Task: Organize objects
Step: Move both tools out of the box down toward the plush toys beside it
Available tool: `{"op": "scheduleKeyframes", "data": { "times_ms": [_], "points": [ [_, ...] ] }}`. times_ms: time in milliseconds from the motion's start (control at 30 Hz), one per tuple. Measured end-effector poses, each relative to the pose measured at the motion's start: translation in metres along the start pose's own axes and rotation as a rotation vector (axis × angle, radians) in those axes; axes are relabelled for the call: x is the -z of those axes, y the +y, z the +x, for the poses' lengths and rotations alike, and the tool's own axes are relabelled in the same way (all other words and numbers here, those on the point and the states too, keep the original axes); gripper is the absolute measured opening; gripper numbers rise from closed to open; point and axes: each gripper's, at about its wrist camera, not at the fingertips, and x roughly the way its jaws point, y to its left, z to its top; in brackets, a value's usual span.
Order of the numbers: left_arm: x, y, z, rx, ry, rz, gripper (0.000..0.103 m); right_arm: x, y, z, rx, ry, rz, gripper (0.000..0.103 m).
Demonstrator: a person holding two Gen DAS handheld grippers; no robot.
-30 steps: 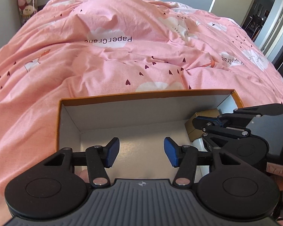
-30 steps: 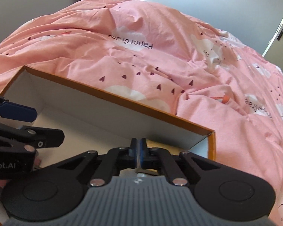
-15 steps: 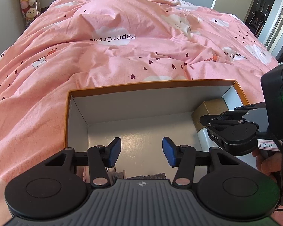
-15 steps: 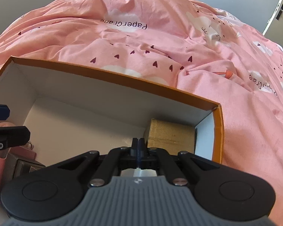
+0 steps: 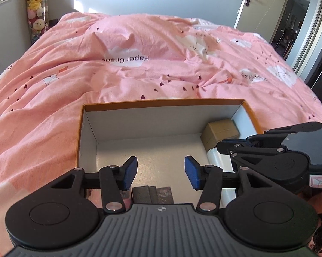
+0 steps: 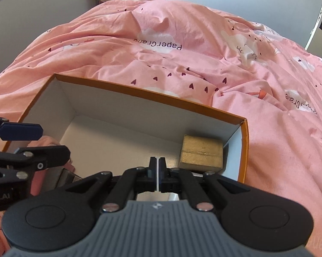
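An open white box with an orange rim lies on the bed. In its far right corner sits a small brown carton, with a white cylinder just in front of it. Dark grey flat items lie at the near side, and something pink lies at the near left. My left gripper hangs open above the box floor with nothing between its pads. My right gripper is shut over the box's right half, and I see nothing held in it.
A rumpled pink duvet with hearts and clouds covers the whole bed around the box. Plush toys hang in the far left corner by the wall. A door stands at the far right.
Both grippers have risen and drawn back, so more of the box and its contents shows. The left jaws have narrowed slightly. The right gripper stays shut.
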Motion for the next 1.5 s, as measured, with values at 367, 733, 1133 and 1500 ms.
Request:
{"op": "scheduleKeyframes", "data": {
  "times_ms": [367, 733, 1133, 1500],
  "points": [
    [0.033, -0.026, -0.050, -0.006, -0.071, 0.095, 0.059, 0.063, 0.021, -0.090, -0.057, -0.216, 0.023, 0.008],
    [0.086, -0.043, -0.056, 0.036, 0.005, 0.116, 0.059, 0.127, 0.024, -0.126, 0.002, -0.175, 0.154, 0.014],
    [0.135, -0.051, -0.049, 0.092, 0.103, 0.123, 0.059, 0.184, 0.034, -0.135, 0.092, -0.083, 0.236, 0.025],
    [0.148, -0.055, -0.040, 0.129, 0.154, 0.086, 0.059, 0.215, 0.015, -0.124, 0.100, -0.016, 0.395, 0.038]
  ]
}}
